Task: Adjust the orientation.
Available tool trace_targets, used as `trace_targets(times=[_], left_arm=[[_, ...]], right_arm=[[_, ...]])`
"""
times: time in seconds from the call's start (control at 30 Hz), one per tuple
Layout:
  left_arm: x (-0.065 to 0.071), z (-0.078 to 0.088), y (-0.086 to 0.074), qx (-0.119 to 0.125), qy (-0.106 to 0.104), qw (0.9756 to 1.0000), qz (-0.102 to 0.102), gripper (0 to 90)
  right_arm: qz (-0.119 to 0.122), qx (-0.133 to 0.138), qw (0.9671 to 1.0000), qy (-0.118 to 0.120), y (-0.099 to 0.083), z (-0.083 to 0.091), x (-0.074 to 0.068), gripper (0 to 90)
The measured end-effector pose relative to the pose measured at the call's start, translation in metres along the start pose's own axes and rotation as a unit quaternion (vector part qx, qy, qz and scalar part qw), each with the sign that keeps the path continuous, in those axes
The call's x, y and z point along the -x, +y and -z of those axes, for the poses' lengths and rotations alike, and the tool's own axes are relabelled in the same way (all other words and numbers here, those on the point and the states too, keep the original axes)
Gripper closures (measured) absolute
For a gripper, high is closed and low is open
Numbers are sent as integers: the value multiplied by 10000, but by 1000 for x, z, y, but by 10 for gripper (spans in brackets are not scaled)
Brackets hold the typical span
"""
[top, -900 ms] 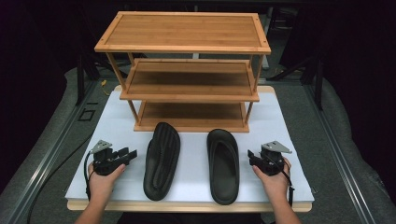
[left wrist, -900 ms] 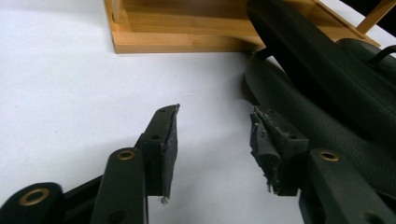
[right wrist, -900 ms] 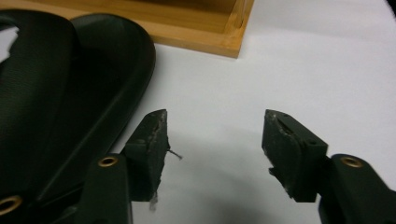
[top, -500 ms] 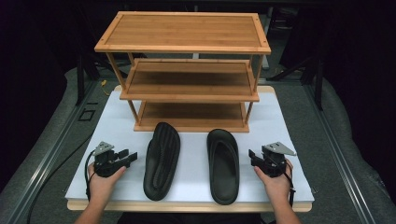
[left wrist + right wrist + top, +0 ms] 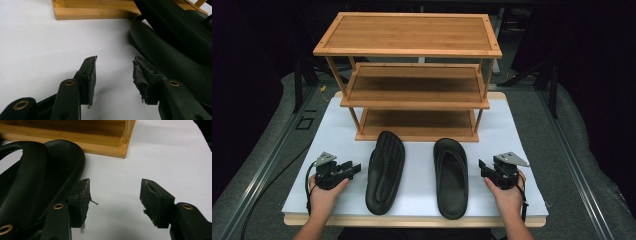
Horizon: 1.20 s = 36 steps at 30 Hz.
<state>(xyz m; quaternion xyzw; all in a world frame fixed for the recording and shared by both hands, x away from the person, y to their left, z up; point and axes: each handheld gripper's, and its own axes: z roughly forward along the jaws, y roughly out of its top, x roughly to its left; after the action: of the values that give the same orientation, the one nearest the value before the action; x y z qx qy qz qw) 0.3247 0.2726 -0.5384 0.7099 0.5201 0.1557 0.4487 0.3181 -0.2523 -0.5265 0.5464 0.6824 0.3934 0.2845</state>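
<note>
Bamboo shelf rack stands beyond both tools on the white surface; two black slippers lie between them. Left tool, jaws apart, sits just beside the upturned slipper; right tool gapes too, gripping nothing

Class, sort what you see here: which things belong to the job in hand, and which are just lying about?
Job in hand:
- left slipper, sole up
- right slipper, strap up
- rack
- left tongs, open
- right tongs, open

Lying about:
- white board
- grey mat
</note>
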Motion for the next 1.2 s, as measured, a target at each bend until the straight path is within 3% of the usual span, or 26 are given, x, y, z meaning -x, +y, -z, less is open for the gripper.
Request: trace_targets(times=[0.1,0.27,0.53,0.7,1.2], left_arm=[[2,0,0,15,-24,10000,1,541],[7,-3,2,12,-65,10000,38,545],[23,-8,7,-100,-63,9995,-306,552],[23,-7,10,-26,-173,9998,-117,553],[40,-1,22,264,-469,9984,-187,552]], right_arm=[[26,-79,10000,15,0,0,0,413],[15,37,10000,8,0,-1,-2,414],[2,-9,10000,28,0,-1,-2,415],[-35,-14,10000,88,-1,-1,-2,416],[-143,-23,9998,122,-1,-1,-1,418]])
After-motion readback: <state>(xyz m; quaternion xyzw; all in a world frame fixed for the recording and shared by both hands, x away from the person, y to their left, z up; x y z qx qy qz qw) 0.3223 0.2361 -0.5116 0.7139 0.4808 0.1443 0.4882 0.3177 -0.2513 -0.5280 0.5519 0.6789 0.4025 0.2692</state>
